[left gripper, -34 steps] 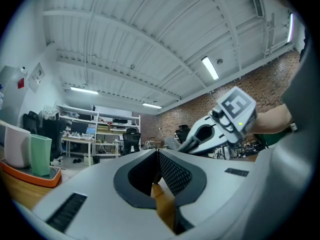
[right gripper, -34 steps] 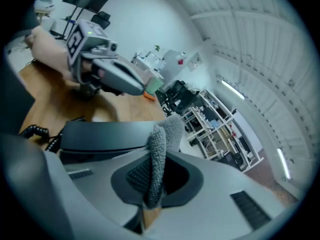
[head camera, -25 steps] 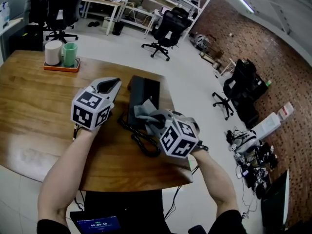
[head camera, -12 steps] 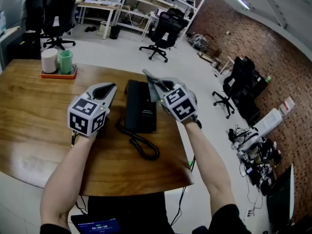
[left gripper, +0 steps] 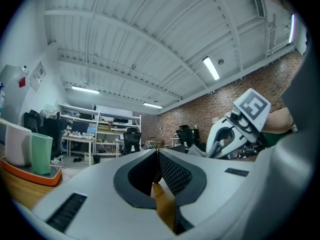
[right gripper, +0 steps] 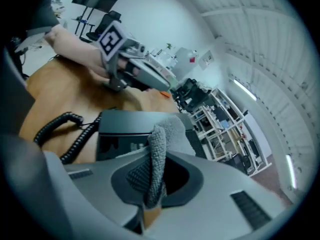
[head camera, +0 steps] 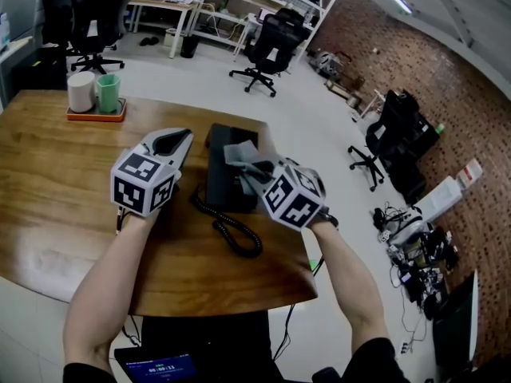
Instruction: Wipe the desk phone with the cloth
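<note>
Upper left of the head view: orange tray (head camera: pixel 97 115) with a white cup (head camera: pixel 80 91) and a green cup (head camera: pixel 108 92), well apart from the work; no hazard there.

Left of centre: left gripper (head camera: pixel 177 140), jaws closed together with nothing between them, just beside the desk phone (head camera: pixel 226 183); contact not discernible. Braces nothing, by the look of it. Likely consequence: phone slides across the wooden desk (head camera: pixel 48 182) under wiping pressure.

Centre: phone near the desk's far right edge, coiled cord (head camera: pixel 236 234) looping toward the lower middle of the frame. Could snag on a passing wrist and tug the handset off its cradle.

Right of centre: grey cloth (head camera: pixel 242 160) over the phone's upper part, pinched in the right gripper (head camera: pixel 257 175). In the right gripper view, jaws clamped on a thin fold only. Risks: fold pulls free on a firm stroke; bare jaws scrape the casing; loose flap catches on the handset.

Far right: desk edge close by. Bad direction for any shove.
</note>
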Tool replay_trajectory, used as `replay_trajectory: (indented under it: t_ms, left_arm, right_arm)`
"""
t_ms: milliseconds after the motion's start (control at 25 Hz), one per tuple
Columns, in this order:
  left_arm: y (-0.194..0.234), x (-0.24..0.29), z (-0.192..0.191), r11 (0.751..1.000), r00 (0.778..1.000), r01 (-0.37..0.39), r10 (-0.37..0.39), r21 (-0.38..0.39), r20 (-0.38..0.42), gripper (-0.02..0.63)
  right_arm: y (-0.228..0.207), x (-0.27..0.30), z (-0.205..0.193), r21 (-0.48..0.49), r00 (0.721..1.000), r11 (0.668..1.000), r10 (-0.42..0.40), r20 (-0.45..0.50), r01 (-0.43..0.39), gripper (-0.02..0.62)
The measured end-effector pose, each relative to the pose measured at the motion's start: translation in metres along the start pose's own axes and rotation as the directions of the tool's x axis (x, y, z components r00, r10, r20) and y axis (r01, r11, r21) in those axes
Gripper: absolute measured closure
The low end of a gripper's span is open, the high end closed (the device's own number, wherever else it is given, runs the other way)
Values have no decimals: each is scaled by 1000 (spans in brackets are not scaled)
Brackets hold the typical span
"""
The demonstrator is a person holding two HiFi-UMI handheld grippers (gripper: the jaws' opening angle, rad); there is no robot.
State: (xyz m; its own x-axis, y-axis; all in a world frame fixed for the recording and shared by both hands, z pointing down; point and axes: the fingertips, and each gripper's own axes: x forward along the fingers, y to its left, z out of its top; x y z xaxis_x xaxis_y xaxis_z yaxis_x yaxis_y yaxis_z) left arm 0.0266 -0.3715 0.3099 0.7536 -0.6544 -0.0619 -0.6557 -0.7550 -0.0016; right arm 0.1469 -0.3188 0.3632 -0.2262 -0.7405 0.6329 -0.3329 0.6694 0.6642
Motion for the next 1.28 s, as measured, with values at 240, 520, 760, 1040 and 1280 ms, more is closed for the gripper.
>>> replay_trajectory:
  t_ms: [240,520,760,1040,1280]
  left_arm:
    - [0,-1,1,1000,1000,0,0,0,-1,606]
    - [-2,-1,0,1000,1000,3,-3,2,-2,606]
    - [-5,0,0,1000,1000,3,-3,-2,2,606]
    - [-9,3,2,1000,1000,4,-4,3,1,606]
    - [-5,0,0,1000,1000,2,-2,4,-5,606]
  right_arm:
    - [78,-31,-1,-179,987,971,150,-55,-158,570]
    - [-24,-30,-1,38,997,997,-75,29,74,570]
    - [-113,14,-10,230,963,938,-268,9,259,569]
    - [-80,19,-23,145,983,973,-175,-47,180,571]
    - [-4,-8,-21,38,997,997,-63,-45,64,571]
